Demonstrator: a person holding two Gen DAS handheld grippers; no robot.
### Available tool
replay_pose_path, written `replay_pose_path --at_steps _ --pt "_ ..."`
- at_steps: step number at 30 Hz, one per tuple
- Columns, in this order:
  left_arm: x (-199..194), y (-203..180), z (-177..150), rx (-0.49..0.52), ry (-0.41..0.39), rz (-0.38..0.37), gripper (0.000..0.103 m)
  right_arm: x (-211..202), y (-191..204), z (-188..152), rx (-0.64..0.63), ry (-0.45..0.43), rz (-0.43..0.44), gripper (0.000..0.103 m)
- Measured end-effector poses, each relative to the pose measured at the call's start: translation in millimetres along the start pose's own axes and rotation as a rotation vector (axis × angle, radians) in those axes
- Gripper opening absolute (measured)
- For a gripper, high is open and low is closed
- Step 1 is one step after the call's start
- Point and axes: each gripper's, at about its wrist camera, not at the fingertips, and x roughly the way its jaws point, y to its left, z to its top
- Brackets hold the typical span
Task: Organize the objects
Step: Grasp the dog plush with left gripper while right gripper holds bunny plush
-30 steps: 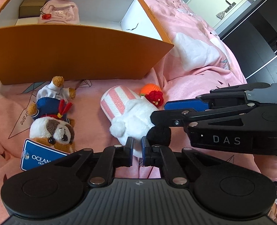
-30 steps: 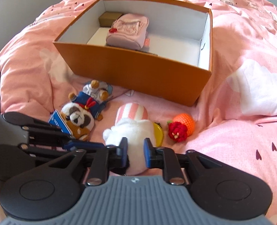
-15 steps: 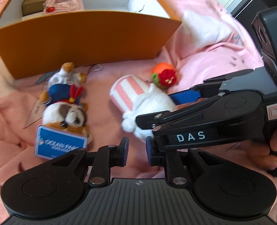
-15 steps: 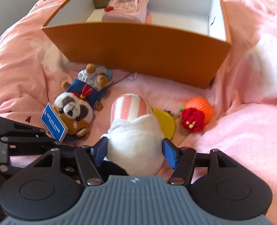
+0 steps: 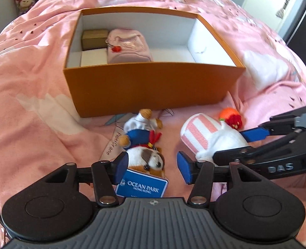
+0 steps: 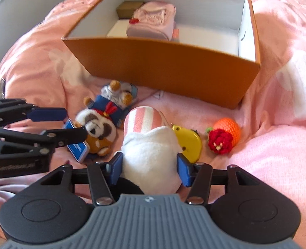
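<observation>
Landmark: orange box, open top, white inside, on pink bedspread.

Inside box, far-left corner: small brown box, w/ white block just in front of it. Pink pouch touching both, red charm on it. Rest of box floor bare.

Outside, near the box's front wall:
- Dog plush in blue sailor outfit, feet toward box, head away. Blue "Ocean Park" tag at its head.
- White plush w/ pink-striped hat, hat end toward box, right of the dog.
- Yellow flat piece touching white plush's right side; cannot tell if part of it.
- Orange knit ball w/ red flower, further right, apart from the plush.

Right gripper: jaws closing, blue pads against both flanks of white plush body, fabric filling the whole gap. Plush resting on bedspread as far as can tell.

Left gripper: jaws opening, nothing clamped. Dog's head and tag sit in the gap; pads not pressing on them. Hangs over the dog, on the side away from box.

Grippers side by side, close; each shows in the other's view.
</observation>
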Motion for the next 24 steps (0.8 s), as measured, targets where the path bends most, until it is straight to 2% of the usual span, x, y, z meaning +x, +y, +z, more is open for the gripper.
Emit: replay_pose_path --at_steps 3,9,16,24 --pt "3.8 9.4 4.4 -0.040 -0.016 -0.005 0.062 -9.3 0.2 7.7 0.014 -0.029 0.033 0.057" --pt "19.6 30.8 7.0 -0.129 0.022 -0.073 0.064 -12.1 -0.9 24.0 0.022 -0.060 0.027 0.057" --pt "46.3 41.4 8.9 -0.166 0.103 -0.074 0.064 1.0 -11.5 31.8 0.055 -0.033 0.022 0.057" --pt "66.9 42.5 7.8 -0.193 0.183 -0.138 0.063 13.3 -18.9 34.6 0.079 -0.007 0.046 0.057"
